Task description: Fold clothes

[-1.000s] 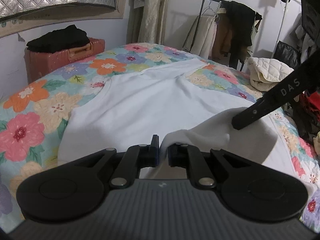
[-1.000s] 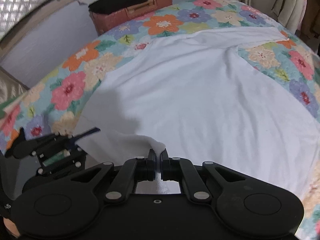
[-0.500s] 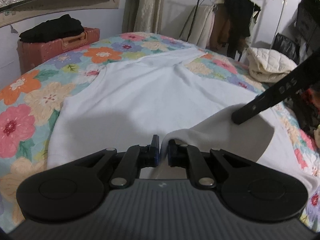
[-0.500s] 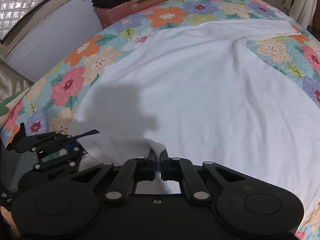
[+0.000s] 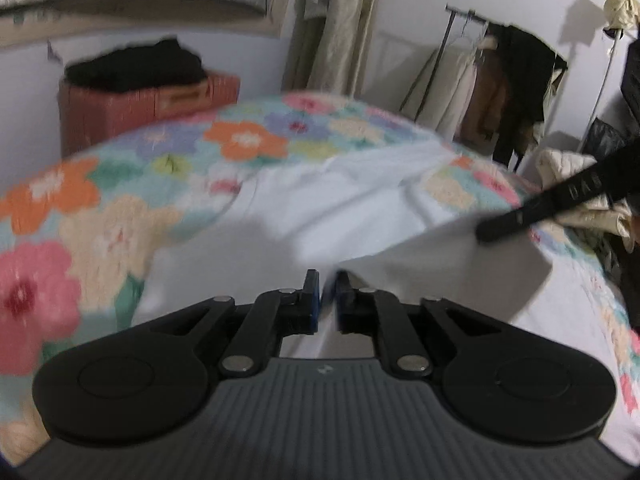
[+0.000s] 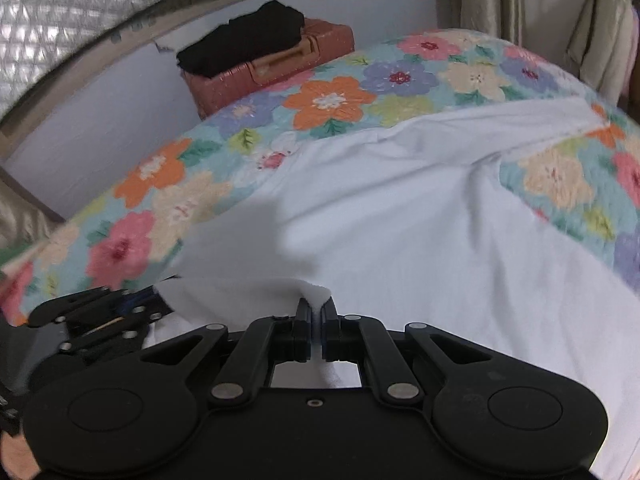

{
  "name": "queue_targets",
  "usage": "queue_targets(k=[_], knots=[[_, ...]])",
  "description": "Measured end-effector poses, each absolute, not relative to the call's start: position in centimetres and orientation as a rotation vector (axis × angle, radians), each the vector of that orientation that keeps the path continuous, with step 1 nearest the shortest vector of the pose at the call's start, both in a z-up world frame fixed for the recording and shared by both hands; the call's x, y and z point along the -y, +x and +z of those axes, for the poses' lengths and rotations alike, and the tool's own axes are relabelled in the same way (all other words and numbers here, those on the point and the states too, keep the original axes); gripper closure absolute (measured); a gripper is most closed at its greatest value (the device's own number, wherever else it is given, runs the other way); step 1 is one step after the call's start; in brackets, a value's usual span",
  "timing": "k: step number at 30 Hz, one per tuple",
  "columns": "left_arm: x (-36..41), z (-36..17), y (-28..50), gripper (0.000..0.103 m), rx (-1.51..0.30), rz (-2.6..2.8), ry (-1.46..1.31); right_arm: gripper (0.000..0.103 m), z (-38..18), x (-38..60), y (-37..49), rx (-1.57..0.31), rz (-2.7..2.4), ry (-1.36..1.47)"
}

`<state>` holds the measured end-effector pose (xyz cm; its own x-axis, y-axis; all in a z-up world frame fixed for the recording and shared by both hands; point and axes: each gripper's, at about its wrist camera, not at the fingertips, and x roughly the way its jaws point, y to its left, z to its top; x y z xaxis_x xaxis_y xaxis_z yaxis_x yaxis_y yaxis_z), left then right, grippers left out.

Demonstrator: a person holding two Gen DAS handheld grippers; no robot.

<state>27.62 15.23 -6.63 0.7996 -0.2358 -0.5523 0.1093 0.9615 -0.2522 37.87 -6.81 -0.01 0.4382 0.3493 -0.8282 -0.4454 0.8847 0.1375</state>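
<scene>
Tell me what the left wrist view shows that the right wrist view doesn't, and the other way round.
Only the left wrist view shows the clothes rack with hanging garments and the cream quilted bundle beyond the bed.

Only the right wrist view shows the left gripper from outside, at the shirt's near edge.

Both show the white shirt spread on the floral bedspread, the red suitcase with black clothes on top, and the right gripper, jaws closed on the shirt hem.

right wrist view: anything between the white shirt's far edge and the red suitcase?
Only the floral bedspread. In the right wrist view it runs bare from the white shirt to the bed's edge by the red suitcase; nothing else sits there.
</scene>
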Motion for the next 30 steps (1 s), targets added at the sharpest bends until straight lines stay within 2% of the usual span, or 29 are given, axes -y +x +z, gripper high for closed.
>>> queue_targets(k=[4, 11, 15, 19, 21, 23, 25, 27, 30], knots=[[-15.6, -9.0, 27.7, 0.093, -0.696, -0.174, -0.12, 0.097, -1.6, 6.9, 40.7, -0.998, 0.478, -0.148], [-17.0, -11.7, 28.6, 0.093, -0.793, -0.184, -0.155, 0.096, -4.0, 7.0, 44.5, -0.995, 0.482, -0.146], [-18.0, -12.0, 28.6, 0.079, -0.804, -0.182, -0.186, 0.09, -4.7, 6.6, 45.5, -0.995, 0.479, -0.173], [-18.8, -12.4, 28.5, 0.072, -0.829, -0.177, -0.201, 0.081, -4.6, 7.1, 45.7, -0.956, 0.457, -0.215], [-19.0, -12.9, 28.6, 0.056, -0.877, -0.173, -0.211, 0.075, -4.2, 8.0, 45.3, -0.942, 0.436, -0.205], [-19.1, -13.3, 28.6, 0.056, -0.91, -0.175, -0.214, 0.069, -4.1, 9.1, 44.3, -0.944, 0.436, -0.188], [-18.9, -13.5, 28.4, 0.056, -0.919, -0.176, -0.196, 0.068, -4.5, 9.9, 42.5, -0.94, 0.466, -0.231], [-18.5, -13.3, 28.4, 0.056, -0.927, -0.172, -0.17, 0.061, -5.1, 10.5, 40.9, -0.942, 0.469, -0.28], [-18.4, -13.5, 28.3, 0.056, -0.924, -0.166, -0.165, 0.061, -6.5, 11.4, 39.2, -1.002, 0.493, -0.29]])
